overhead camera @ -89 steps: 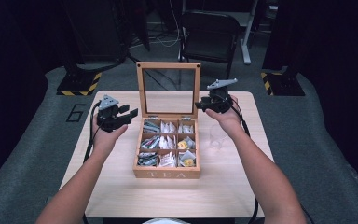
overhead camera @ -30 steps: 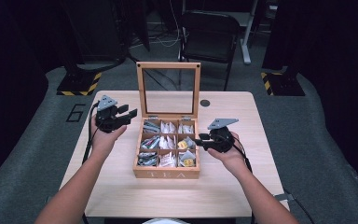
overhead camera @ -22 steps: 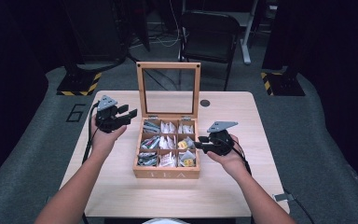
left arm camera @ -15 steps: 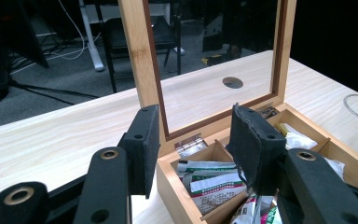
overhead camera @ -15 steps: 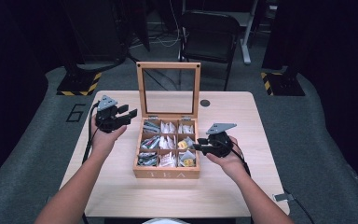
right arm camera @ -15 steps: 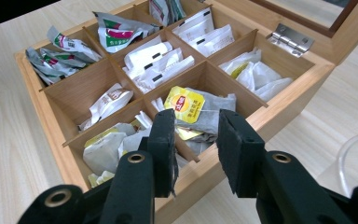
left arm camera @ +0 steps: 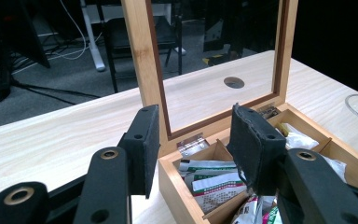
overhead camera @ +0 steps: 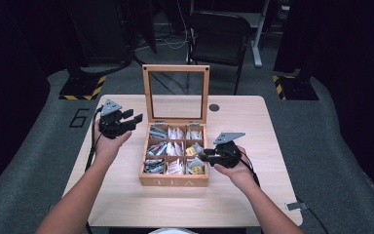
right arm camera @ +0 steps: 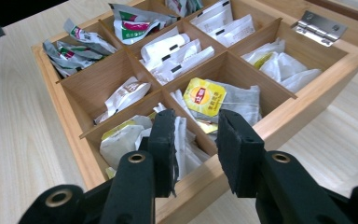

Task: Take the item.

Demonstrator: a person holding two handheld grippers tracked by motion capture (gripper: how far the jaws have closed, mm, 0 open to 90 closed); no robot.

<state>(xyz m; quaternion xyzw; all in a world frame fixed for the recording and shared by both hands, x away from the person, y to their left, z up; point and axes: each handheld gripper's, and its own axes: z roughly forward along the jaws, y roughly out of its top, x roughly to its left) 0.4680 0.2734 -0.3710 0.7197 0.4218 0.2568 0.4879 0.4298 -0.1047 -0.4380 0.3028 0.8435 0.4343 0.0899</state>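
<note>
An open wooden tea box [overhead camera: 175, 181] stands mid-table, its glass lid [overhead camera: 147, 92] upright at the back. Its nine compartments hold tea bags, among them a yellow-tagged bag [overhead camera: 191, 151] [right arm camera: 205, 95]. My left gripper [overhead camera: 132, 117] hovers left of the box's far corner. Its jaws stand open and empty in the left gripper view [left arm camera: 193, 149], pointing at the lid's hinge [left arm camera: 192, 143]. My right gripper [overhead camera: 202, 157] reaches in over the box's right wall [right arm camera: 307, 112]. It is open [right arm camera: 196, 144] just short of the white bags in the near right compartment, gripping nothing.
A round hole [overhead camera: 214, 107] sits in the tabletop behind the box's right corner. A black chair [overhead camera: 219, 34] stands beyond the table's far edge. Yellow-black floor blocks [overhead camera: 80, 90] lie at the back left. Bare tabletop runs along the near edge.
My right gripper came down from the lid's top right corner to the box's right side and drifted slightly nearer. The left gripper and the lid stayed put.
</note>
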